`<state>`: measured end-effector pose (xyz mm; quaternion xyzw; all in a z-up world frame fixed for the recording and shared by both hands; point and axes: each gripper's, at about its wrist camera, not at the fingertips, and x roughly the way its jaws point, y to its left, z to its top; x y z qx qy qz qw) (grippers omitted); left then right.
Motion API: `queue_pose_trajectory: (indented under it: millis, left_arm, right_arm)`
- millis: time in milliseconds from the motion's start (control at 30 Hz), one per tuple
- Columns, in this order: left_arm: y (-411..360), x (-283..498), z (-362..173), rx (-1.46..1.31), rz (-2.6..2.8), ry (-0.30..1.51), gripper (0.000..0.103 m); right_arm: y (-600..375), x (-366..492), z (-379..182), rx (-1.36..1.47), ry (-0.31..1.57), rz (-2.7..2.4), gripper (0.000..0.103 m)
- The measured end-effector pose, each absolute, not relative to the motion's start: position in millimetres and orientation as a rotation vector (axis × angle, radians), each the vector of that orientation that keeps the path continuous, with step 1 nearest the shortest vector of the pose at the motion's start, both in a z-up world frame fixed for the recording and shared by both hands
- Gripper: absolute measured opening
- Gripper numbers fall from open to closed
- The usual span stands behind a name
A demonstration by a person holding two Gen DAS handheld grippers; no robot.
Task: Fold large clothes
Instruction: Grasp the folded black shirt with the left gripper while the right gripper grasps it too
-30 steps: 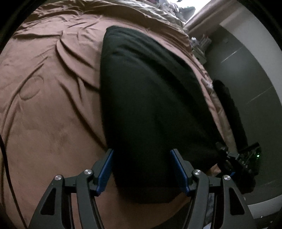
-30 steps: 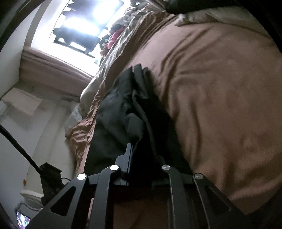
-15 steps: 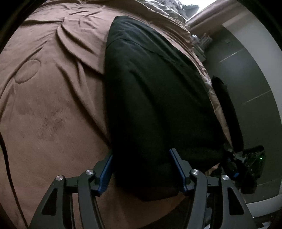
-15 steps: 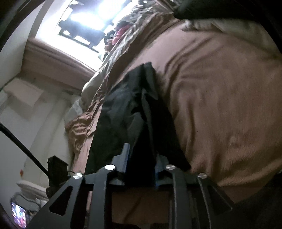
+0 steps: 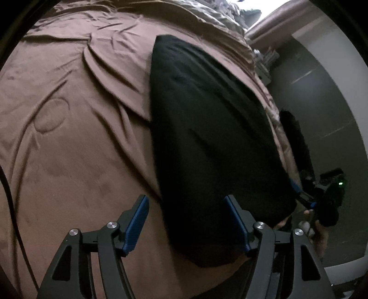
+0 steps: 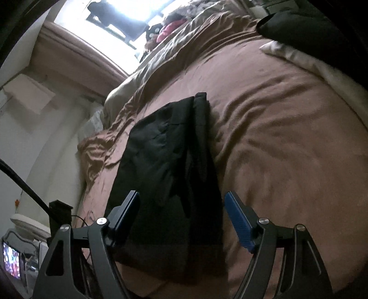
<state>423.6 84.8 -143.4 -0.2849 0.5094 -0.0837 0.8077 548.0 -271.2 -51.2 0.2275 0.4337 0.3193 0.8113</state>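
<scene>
A black garment (image 5: 207,138) lies folded in a long strip on the brown bed cover (image 5: 69,138). My left gripper (image 5: 186,220) is open above the strip's near end, jaws wide apart, holding nothing. In the right wrist view the same garment (image 6: 170,174) lies lengthwise, with a thicker folded band along its right side. My right gripper (image 6: 181,216) is open over its near end, empty. The right gripper also shows in the left wrist view (image 5: 303,195) at the garment's right edge.
Rumpled bedding and a red item (image 6: 170,32) are piled at the head of the bed under a bright window (image 6: 128,16). A dark item (image 6: 306,30) and a pale pillow (image 6: 306,62) lie at the far right. A grey wall (image 5: 322,103) borders the bed.
My right gripper was shut on the garment and has opened, letting it go onto the bed. Both grippers have drawn back a little; the garment now lies flat.
</scene>
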Motion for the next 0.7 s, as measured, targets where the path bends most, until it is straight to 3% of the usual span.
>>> queue_pose_trajectory:
  millis: [700]
  left_arm:
    - [119, 538, -165, -0.634, -0.142, 1.040, 0.068]
  right_arm:
    - [-209, 691, -80, 0.467, 1.125, 0.787, 0.075]
